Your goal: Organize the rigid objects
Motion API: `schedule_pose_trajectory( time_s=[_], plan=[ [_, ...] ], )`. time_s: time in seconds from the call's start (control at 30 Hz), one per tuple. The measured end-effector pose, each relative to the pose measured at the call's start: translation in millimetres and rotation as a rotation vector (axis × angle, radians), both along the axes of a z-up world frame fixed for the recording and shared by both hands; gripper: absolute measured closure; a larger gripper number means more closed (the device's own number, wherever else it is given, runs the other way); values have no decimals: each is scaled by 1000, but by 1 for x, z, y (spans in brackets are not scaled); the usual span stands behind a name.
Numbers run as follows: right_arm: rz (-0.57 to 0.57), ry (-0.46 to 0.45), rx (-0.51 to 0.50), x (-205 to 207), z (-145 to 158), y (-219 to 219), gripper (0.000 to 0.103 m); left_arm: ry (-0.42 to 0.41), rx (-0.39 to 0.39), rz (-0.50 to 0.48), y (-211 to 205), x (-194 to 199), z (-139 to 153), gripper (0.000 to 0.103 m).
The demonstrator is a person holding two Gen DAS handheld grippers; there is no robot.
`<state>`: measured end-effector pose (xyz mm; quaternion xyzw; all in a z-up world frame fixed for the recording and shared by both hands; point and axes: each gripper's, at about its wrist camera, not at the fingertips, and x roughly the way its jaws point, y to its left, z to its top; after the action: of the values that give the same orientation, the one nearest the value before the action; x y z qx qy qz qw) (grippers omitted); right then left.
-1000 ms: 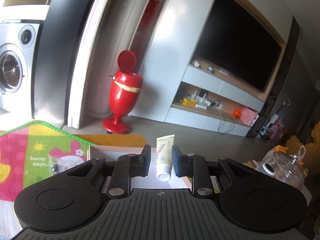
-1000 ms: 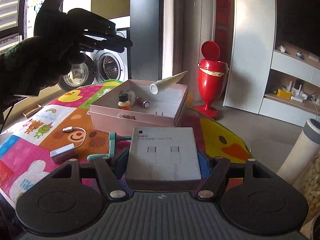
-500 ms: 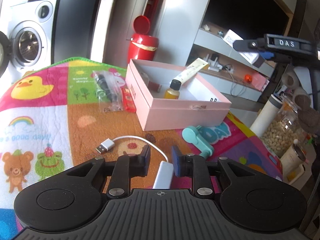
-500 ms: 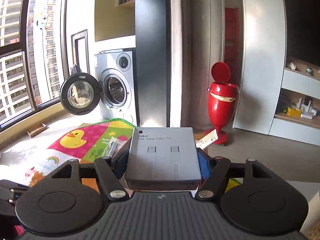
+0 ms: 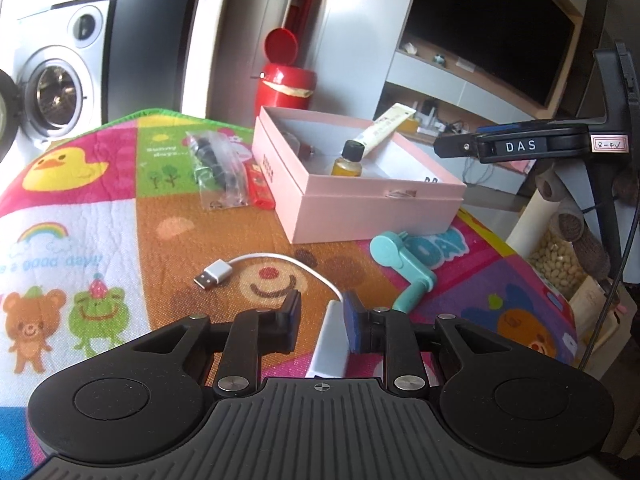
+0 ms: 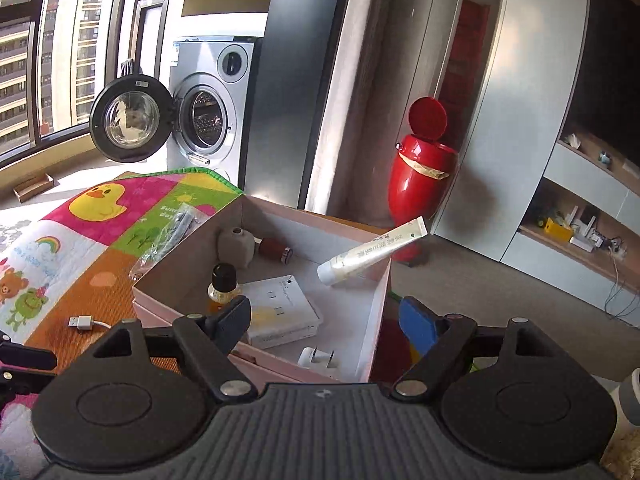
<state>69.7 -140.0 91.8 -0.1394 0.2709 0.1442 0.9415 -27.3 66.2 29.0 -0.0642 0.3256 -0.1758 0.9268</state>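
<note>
An open pink box (image 5: pixel 360 208) (image 6: pixel 312 216) stands on the colourful mat. In it lie a white cable box (image 6: pixel 280 312), a cream tube (image 6: pixel 372 252) (image 5: pixel 384 130), an amber bottle (image 6: pixel 224 284) (image 5: pixel 348 160), a grey bottle (image 6: pixel 236 242) and a white plug (image 6: pixel 316 358). My right gripper (image 6: pixel 326 318) hovers over the box's near edge. Its jaws are opening and hold nothing. My left gripper (image 5: pixel 322 322) is low over the mat, straddling a white block (image 5: pixel 328 340) on a USB cable (image 5: pixel 214 276). A gap shows on the block's left.
A teal tool (image 5: pixel 400 264) lies right of the left gripper. A clear bag of black parts (image 5: pixel 216 168) and a red packet (image 5: pixel 260 186) lie left of the box. A red bin (image 6: pixel 422 168) stands behind, a nut jar (image 5: pixel 560 260) off the mat's right edge.
The left gripper came down from above the box to the mat around the white block, and the tube now rests in the box. The right gripper moved over the box and released the cable box into it.
</note>
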Motion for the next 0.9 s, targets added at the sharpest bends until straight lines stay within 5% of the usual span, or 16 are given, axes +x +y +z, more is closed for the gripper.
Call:
schedule_pose_trajectory(
  time_s=[0.23,0.37,0.47,0.6,0.77,0.9],
  plan=[
    [-151,56,218,84,22,-27,23,-10,-17,-4,-3,-3,0,77],
    [-276,88,204,152,12,-33,53,-8,-27,10,3,-3,1,77],
    [-302,144,190,178,0,-32,86,-7,-31,12,9,-5,1,77],
    [-233,226,301,171,-7,-29,85,5,-45,25,17,-3,-1,77],
    [-137,183,198,135,-2,-14,81,26,-38,3,12,3,-5,77],
    [-126,95,158,99,7,-20,56,43,-19,-36,2,2,-9,77]
  ],
)
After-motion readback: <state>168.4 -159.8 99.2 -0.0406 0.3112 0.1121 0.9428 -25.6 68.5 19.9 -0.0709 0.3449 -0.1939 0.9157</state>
